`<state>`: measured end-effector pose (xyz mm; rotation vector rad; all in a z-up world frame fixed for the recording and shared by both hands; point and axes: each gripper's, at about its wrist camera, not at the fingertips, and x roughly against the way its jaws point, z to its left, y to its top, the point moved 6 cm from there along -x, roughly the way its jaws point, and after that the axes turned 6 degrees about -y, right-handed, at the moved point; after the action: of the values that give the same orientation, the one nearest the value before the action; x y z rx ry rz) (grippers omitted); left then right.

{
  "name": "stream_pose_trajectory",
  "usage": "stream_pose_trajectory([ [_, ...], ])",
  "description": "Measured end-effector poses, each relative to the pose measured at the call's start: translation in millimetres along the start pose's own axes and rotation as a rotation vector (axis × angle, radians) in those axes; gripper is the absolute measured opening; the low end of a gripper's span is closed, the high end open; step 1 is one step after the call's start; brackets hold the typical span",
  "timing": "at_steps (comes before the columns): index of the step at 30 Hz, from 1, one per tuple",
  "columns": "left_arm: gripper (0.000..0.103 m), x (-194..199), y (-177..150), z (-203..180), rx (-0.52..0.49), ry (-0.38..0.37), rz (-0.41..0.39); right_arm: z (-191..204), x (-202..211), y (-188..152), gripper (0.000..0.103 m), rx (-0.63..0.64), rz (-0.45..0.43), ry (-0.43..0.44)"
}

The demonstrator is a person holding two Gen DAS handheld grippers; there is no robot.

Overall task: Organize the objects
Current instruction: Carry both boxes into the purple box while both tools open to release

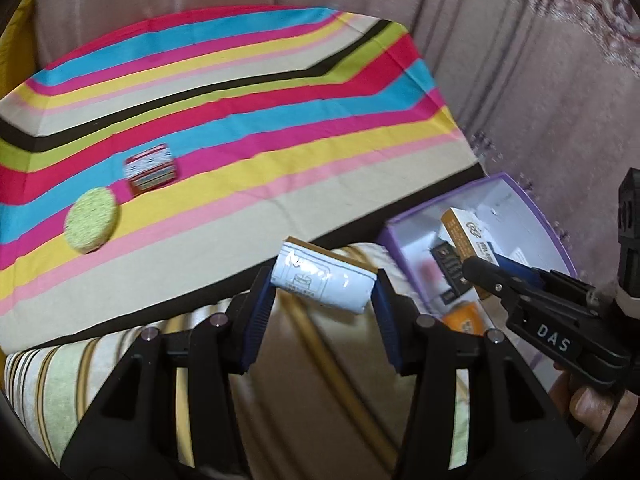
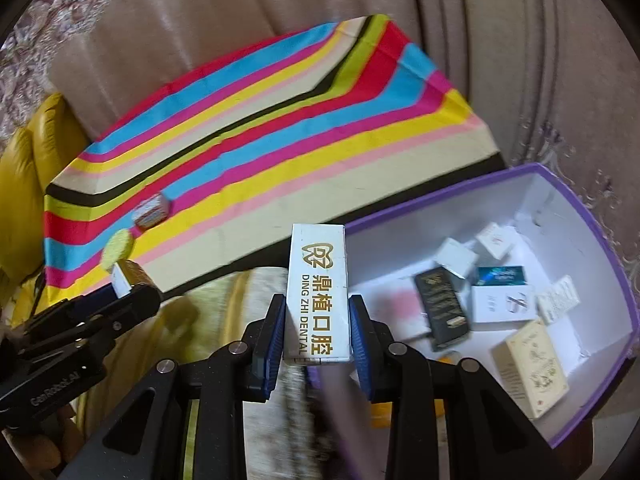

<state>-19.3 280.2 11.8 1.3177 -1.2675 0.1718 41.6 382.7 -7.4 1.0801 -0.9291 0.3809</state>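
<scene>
My left gripper [image 1: 323, 300] is shut on a white and gold box [image 1: 322, 283], held in the air past the near edge of the striped cloth [image 1: 224, 120]. It also shows in the right wrist view [image 2: 124, 286]. My right gripper [image 2: 318, 320] is shut on a white "Ding Zhi Dental" box [image 2: 317, 292], held upright at the left rim of the purple box [image 2: 592, 216]. In the left wrist view the right gripper [image 1: 486, 270] holds that box [image 1: 468, 236] over the purple box [image 1: 532, 200]. A red patterned box [image 1: 150, 168] and a green round sponge [image 1: 91, 220] lie on the cloth.
The purple box is white inside and holds several small cartons, among them a black one [image 2: 442, 306] and a cream one [image 2: 530, 364]. A striped cushion [image 1: 60, 388] lies below the grippers. A yellow cushion [image 2: 28, 184] sits at the left, brown upholstery behind.
</scene>
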Motion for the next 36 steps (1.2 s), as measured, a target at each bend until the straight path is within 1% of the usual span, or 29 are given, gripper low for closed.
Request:
stream_pose_trajectory([
  [9,0.053,-25,3,-50,-0.053,-0.086,0.066,-56,7,1,0.032,-0.069,-0.006,-0.082],
  [18,0.053,-53,8,-91,-0.080,-0.160,0.130,-114,11,5,0.032,-0.125,-0.013,-0.197],
  [24,0.053,-70,9,-113,-0.090,-0.202,0.170,-143,11,6,0.032,-0.158,-0.010,-0.251],
  [30,0.053,-85,9,-130,-0.079,-0.256,0.212,-159,8,6,0.033,-0.178,0.003,-0.269],
  [31,0.055,-87,9,-132,-0.075,-0.271,0.224,-159,7,6,0.033,-0.177,0.007,-0.269],
  [32,0.061,-89,8,-134,-0.073,-0.280,0.233,-159,6,5,0.034,-0.175,0.016,-0.269],
  [33,0.065,-90,7,-135,-0.072,-0.281,0.239,-159,4,5,0.040,-0.172,0.028,-0.270],
  [34,0.072,-91,6,-134,-0.071,-0.273,0.243,-158,2,4,0.049,-0.169,0.035,-0.272],
  [35,0.074,-91,5,-133,-0.069,-0.271,0.246,-158,2,3,0.054,-0.169,0.040,-0.274],
  [36,0.074,-91,5,-133,-0.066,-0.271,0.249,-157,3,2,0.062,-0.169,0.041,-0.277],
])
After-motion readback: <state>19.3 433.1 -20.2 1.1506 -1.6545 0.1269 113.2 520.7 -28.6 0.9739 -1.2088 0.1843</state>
